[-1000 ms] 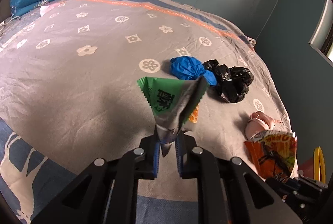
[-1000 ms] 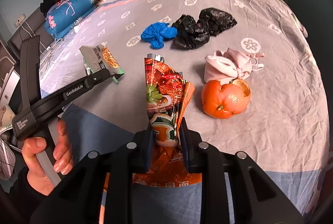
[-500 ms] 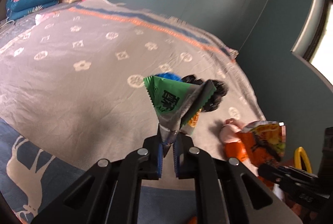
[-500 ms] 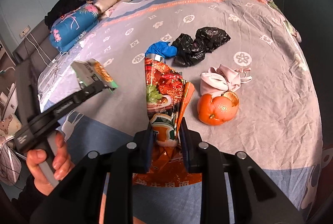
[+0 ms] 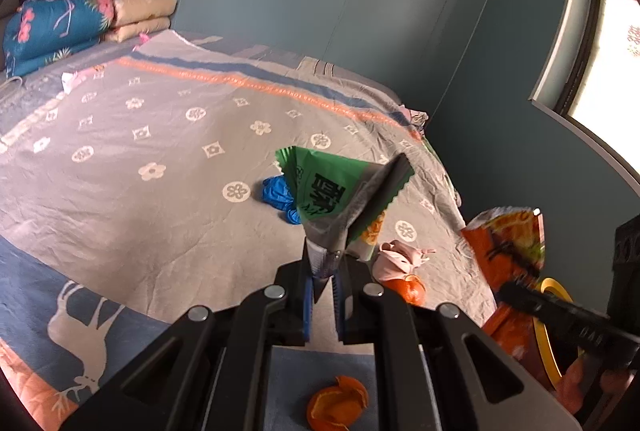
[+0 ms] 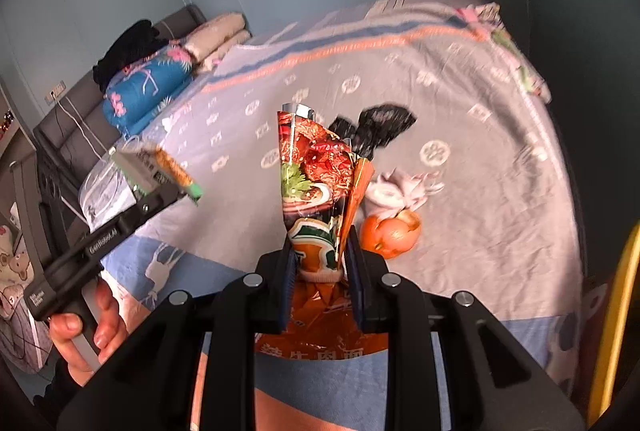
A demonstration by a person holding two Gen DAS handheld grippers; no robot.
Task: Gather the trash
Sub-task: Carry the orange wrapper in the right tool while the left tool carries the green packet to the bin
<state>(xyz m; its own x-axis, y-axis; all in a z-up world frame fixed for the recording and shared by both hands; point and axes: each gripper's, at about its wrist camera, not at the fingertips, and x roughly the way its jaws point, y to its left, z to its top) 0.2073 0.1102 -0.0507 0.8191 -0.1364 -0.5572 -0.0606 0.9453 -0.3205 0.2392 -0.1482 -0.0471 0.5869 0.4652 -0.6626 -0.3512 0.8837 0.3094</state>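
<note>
My left gripper (image 5: 323, 283) is shut on a green and grey snack wrapper (image 5: 332, 191) and holds it above the bed. My right gripper (image 6: 320, 271) is shut on an orange noodle packet (image 6: 316, 183), which also shows in the left wrist view (image 5: 508, 243). On the bedspread lie a blue glove (image 5: 278, 197), a black plastic bag (image 6: 380, 127), a pink crumpled cloth (image 6: 400, 187) and an orange peel (image 6: 390, 231). Another orange peel piece (image 5: 338, 401) lies below my left gripper. The left gripper with its wrapper (image 6: 156, 171) shows in the right wrist view.
Folded blankets and pillows (image 5: 60, 23) are stacked at the head of the bed. A yellow rim (image 6: 616, 311) stands at the right edge, beside the bed. A window (image 5: 608, 63) is in the right wall. A wall is behind the bed.
Both grippers have lifted and pulled back from the bed with their wrappers. The trash on the bedspread looks farther away and lower in both views.
</note>
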